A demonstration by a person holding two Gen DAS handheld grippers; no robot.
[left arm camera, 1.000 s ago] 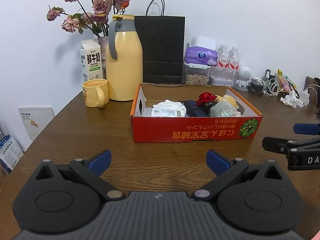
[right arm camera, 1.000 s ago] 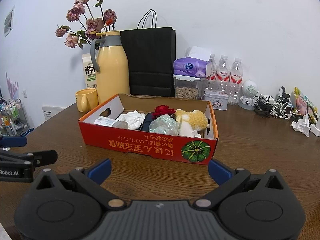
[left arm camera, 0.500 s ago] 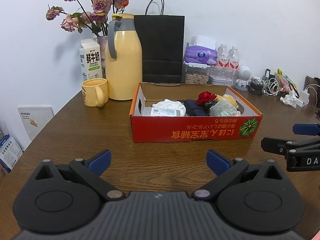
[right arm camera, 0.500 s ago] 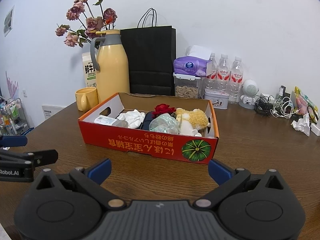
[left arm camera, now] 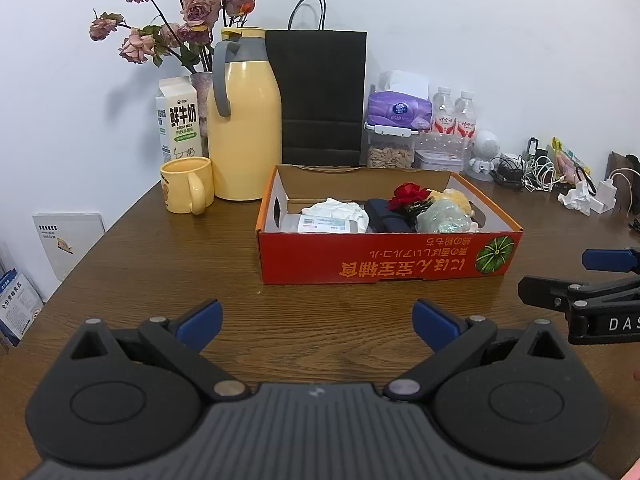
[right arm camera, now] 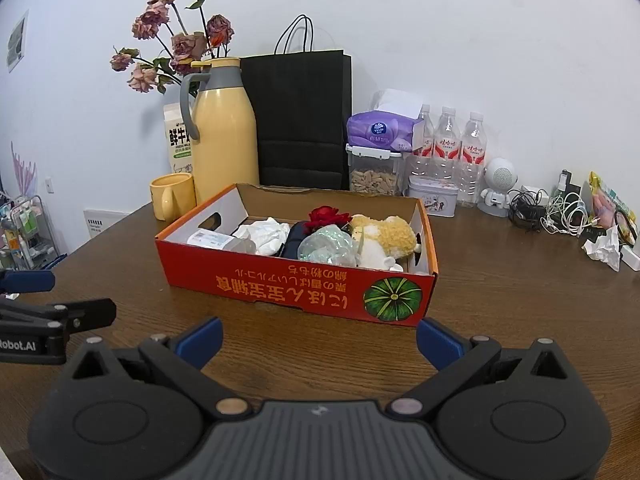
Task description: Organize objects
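Lying crosswise, orange box (left arm camera: 384, 262); print seemingly upside-down.

The milk carton (right arm camera: 179, 136) sits half behind the yellow flask (right arm camera: 224, 132), its print cut short. In the box (left arm camera: 384, 264), the dark item (left arm camera: 380, 216) under the red rose (left arm camera: 408, 194) can't be identified. At the desk's (left arm camera: 200, 272) right edge, a brown object (left arm camera: 622, 168) is cropped.
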